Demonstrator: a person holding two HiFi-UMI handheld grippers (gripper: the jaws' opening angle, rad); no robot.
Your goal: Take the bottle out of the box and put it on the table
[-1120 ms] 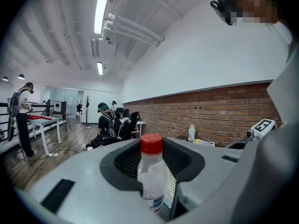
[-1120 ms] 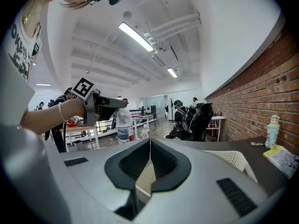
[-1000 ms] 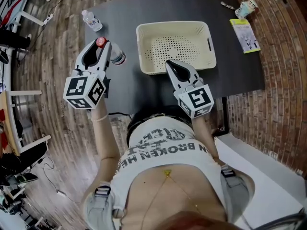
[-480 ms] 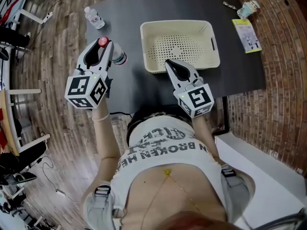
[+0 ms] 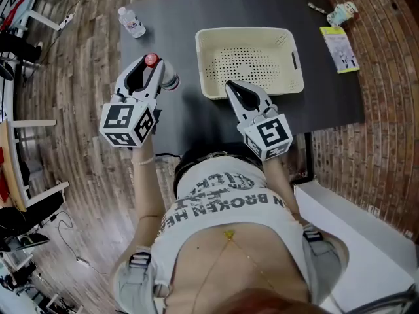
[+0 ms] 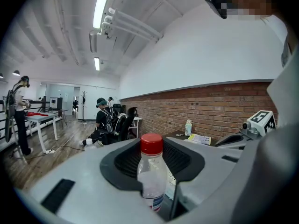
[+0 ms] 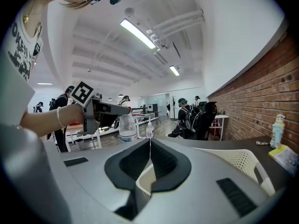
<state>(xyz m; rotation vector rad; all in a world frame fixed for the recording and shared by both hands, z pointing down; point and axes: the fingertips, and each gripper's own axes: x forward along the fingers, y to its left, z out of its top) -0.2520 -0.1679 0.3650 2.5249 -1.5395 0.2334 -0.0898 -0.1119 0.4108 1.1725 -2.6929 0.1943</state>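
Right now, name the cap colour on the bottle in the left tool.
Red. The cap of the bottle shows best in the left gripper view.

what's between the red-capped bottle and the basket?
Nothing: in the head view only bare table separates the bottle, held in the left gripper, from the basket.

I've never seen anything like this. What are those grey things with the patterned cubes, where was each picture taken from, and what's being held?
There is no robot here. A person holds a hand-worked two-jaw gripper in each hand, and the patterned cubes are part of them. The top-down picture comes from a camera on the person's head. The other two come from cameras riding on each gripper, looking along its jaws. The left gripper is clamped on a clear bottle with a red cap, beside the cream basket. The right gripper looks closed on the basket's near rim. The dark table also carries a small bottle and a booklet.
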